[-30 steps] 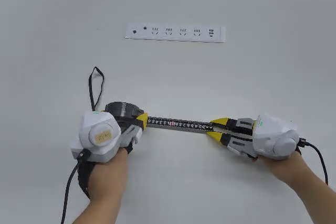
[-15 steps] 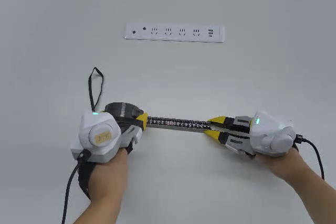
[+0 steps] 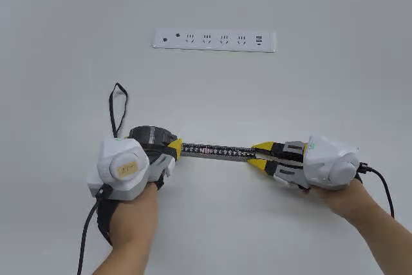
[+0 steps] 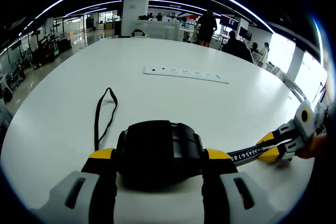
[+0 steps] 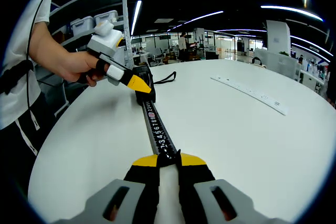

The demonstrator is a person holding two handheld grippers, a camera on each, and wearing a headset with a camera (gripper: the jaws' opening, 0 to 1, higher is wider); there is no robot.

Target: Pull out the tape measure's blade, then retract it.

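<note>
The left claw pinches the tape measure case on the bench; the blade runs straight out from the case to the right claw, clamped on its end.

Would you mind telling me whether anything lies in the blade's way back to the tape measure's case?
Nothing visible does. The blade runs straight over bare table from the right gripper to the case; the power strip lies well beyond it, and the strap loops off behind the case.
</note>
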